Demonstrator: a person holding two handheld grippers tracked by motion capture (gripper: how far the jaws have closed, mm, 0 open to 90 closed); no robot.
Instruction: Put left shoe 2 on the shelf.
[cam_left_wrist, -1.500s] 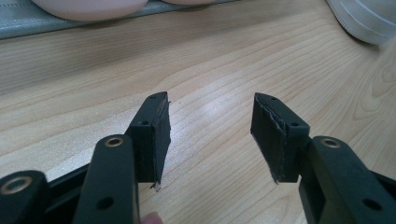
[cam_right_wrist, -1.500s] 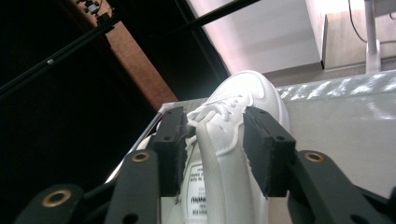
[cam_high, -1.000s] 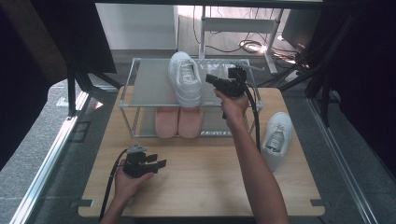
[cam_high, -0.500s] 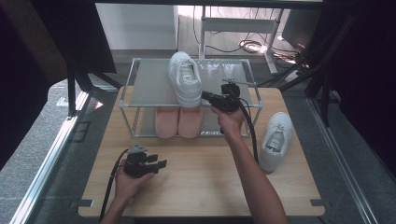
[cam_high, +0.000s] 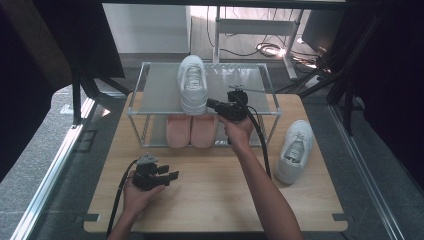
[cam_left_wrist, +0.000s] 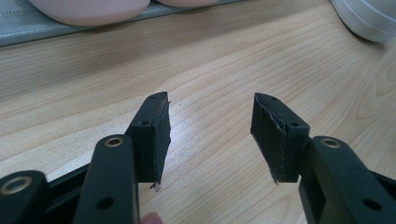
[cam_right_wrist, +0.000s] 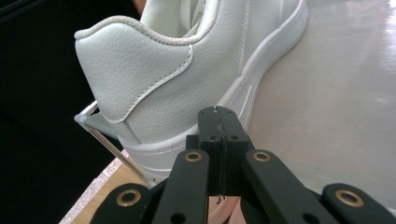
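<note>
The rack (cam_high: 150, 97) is standing at the far side of the wooden table (cam_high: 215, 200), and everything else is sitting around it. In front of the rack and towards its left end, the left gripper (cam_high: 172, 176) is lying low over the table in the person's hand, its jaws standing well apart with nothing between them. Under the rack's top shelf a pair of pink slippers (cam_high: 190, 131) is resting side by side. On the top shelf, near its middle, a white sneaker (cam_high: 192, 89) is sitting with its heel at the front edge. Just beside that heel, on its right, the right gripper (cam_high: 212, 104) is pointing at the shoe, its jaws pressed together on nothing. I cannot tell whether its tip is touching the heel. Beyond the rack's right end, a second white sneaker (cam_high: 295, 150) is lying on the table.
</note>
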